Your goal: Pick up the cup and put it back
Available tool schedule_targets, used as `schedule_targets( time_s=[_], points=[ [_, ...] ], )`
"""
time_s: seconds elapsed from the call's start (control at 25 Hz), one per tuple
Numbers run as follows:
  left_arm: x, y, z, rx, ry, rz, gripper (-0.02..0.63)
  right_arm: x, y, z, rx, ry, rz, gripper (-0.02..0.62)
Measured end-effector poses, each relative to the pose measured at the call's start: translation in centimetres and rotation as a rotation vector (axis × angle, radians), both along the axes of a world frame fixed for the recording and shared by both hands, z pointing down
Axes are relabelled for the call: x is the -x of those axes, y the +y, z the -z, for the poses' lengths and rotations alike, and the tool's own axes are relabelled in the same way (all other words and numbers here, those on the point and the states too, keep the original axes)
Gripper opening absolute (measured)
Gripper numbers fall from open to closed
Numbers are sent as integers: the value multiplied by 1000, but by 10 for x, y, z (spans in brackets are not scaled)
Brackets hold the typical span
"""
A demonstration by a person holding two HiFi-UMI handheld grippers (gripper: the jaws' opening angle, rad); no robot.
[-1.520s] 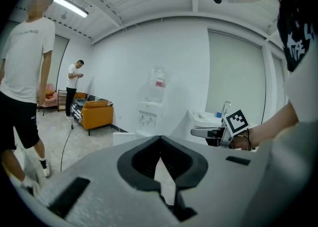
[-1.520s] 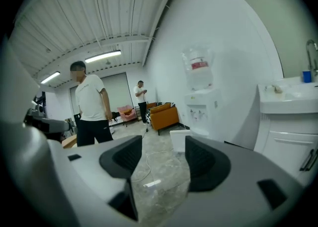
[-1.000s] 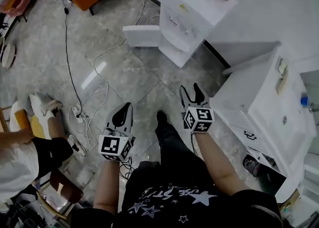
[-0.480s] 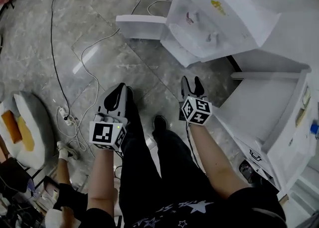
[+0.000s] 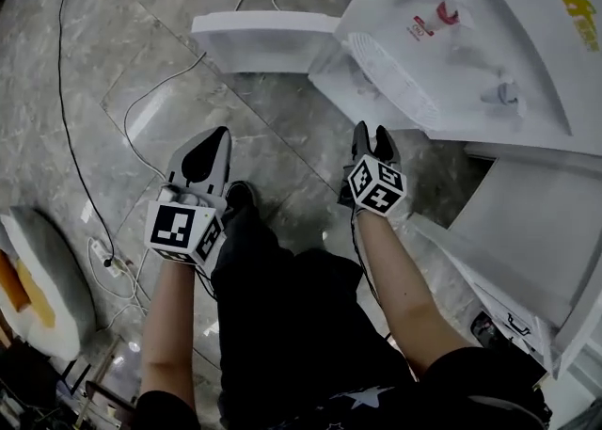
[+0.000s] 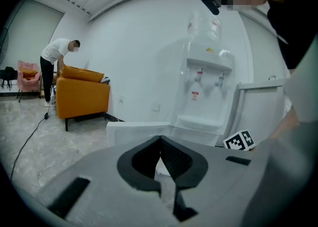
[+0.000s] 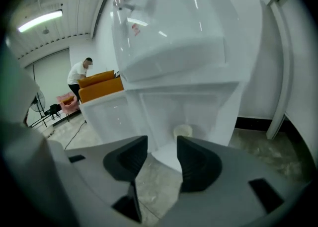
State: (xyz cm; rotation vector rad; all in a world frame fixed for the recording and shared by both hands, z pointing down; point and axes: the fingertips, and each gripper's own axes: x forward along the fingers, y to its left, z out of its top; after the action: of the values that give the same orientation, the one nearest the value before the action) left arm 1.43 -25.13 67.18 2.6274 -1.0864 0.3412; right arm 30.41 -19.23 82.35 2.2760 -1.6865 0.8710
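Cup [image 7: 183, 131] location: a small pale cup is seen standing upright inside the lower compartment of the white water dispenser [image 5: 451, 61], toward the back. It is visible in the right gripper view only. The compartment door [image 5: 268, 40] is swung open and lies to the left of the dispenser in the head view. The right gripper [image 5: 372, 136] is held in front of the dispenser, pointed at the open compartment and well apart from the cup. Its jaws are parted and have just been closing; nothing is held between them. The left gripper [image 5: 218, 136] is held over the marble floor [image 5: 282, 127], in front of the open door, with its jaw tips brought together on nothing.
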Motion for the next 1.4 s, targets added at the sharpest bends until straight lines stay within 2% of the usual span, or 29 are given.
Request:
schedule_targets(
  time_s=[0.32,0.56,0.76,0.92,1.0,1.04,1.4],
  points=[
    [4,-69,-96,-33,39,-37,9,-52,-57,-119,1,9,-160,189],
    [5,-87,-145,-52,32,-22,9,-65,-88,-170,10,58,-143,209],
    [-1,-92,-165,-49,54,-8,9,-79,-100,-184,23,112,-181,204],
    [-4,-92,-167,-73,48,-21,9,-88,-103,-187,48,174,-201,134],
    [-4,-92,-167,-79,51,-21,9,-92,-103,-187,67,216,-217,60],
    [-4,-91,-168,-80,55,-20,9,-95,-103,-188,75,230,-221,61],
    [4,-78,-160,-91,67,-47,9,-86,-102,-153,5,254,-101,49]
  ],
)
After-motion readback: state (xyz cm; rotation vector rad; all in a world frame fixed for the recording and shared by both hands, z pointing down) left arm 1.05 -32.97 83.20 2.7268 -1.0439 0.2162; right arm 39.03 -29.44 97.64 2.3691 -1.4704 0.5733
